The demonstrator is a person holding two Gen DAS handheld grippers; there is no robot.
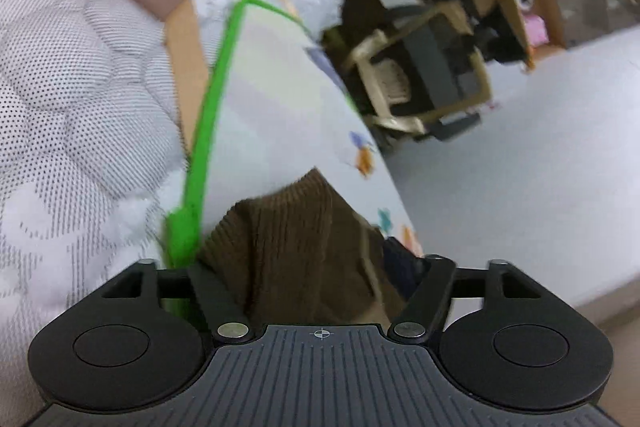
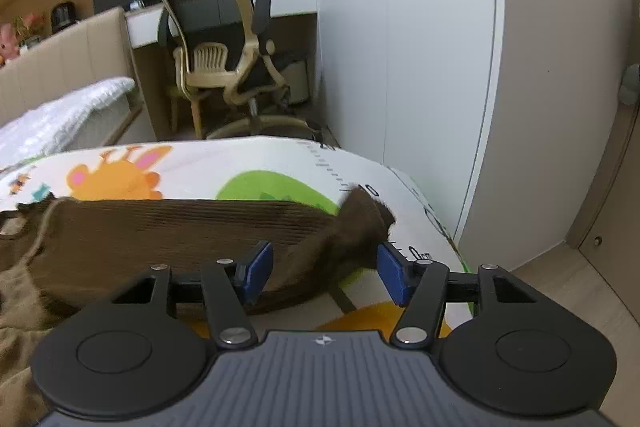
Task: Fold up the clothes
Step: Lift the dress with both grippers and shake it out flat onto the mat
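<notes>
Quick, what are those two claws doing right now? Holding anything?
Left claw: cannot be told; brown garment covers its fingers.
Right claw: open, brown garment between its blue pads, not clamped.

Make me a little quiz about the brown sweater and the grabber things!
1. True or false: the right gripper has its blue fingers spread apart.
2. What does the brown sweater lie on? A) play mat B) office chair C) floor
3. Fill in: the play mat's edge in the left view is bright ____.

Key: 1 true. 2 A. 3 green.
</notes>
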